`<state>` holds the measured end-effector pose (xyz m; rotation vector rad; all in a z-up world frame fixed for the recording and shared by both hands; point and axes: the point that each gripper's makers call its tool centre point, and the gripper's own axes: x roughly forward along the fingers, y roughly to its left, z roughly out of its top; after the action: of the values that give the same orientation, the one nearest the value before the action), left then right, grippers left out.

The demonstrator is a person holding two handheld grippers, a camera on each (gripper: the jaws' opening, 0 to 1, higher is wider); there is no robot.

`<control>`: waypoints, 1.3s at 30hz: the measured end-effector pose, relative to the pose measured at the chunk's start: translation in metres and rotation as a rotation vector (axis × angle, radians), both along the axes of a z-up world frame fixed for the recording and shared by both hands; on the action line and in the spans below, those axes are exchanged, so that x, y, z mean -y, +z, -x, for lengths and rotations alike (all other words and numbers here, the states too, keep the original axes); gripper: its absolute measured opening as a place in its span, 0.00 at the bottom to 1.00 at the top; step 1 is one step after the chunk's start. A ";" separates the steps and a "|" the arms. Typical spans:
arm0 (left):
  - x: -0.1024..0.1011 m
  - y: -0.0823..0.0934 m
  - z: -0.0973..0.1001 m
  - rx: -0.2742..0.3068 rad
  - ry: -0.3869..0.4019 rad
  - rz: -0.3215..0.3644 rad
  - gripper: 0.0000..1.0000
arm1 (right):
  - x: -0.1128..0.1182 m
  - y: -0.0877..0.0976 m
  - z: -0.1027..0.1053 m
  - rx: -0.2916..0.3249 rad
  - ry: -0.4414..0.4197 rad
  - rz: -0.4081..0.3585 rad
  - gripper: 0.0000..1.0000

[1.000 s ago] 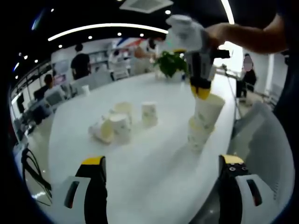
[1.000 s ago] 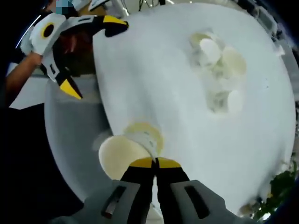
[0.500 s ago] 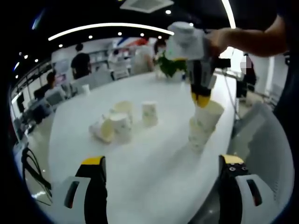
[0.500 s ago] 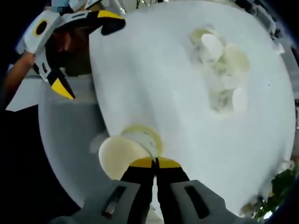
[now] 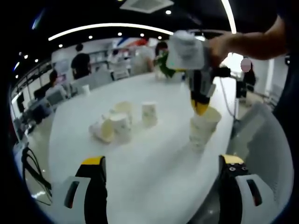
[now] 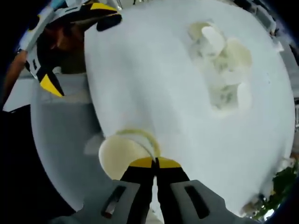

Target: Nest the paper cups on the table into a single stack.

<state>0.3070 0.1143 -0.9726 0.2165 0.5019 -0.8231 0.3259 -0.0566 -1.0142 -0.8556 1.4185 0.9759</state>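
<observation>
- Jaws of the right gripper (image 6: 154, 162) are pressed together on the rim of a paper cup (image 6: 122, 156), pinching one wall so the mouth faces up and the cup hangs straight for nesting.
- Directly beneath it stands the stack (image 5: 200, 134) near the table's edge; the held cup sits in its top, apparently lowered most of the way, so my judgement is that the seating step is nearly done.
- Jaws of the left gripper (image 5: 164, 165) stand wide apart with nothing between them, held low over the table (image 5: 154, 163) on the near side, likely waiting clear of the stacking.
- Farther along the white top, a cluster of loose cups (image 5: 117, 122) lies together, some tipped on their sides, one upright cup (image 5: 149, 113) just beside them; these remain to be nested.
- Beyond, a green plant (image 5: 164, 65) sits at the table's far end, and people (image 5: 80, 63) occupy the office behind.
</observation>
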 end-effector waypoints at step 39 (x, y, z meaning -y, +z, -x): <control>0.005 0.010 -0.008 0.013 -0.004 0.041 0.98 | -0.016 0.091 -0.050 0.316 -0.071 -0.583 0.57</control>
<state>0.3147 0.1093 -0.9629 0.1854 0.4718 -0.8349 0.3759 -0.0405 -0.9231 -0.4895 0.8212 1.0688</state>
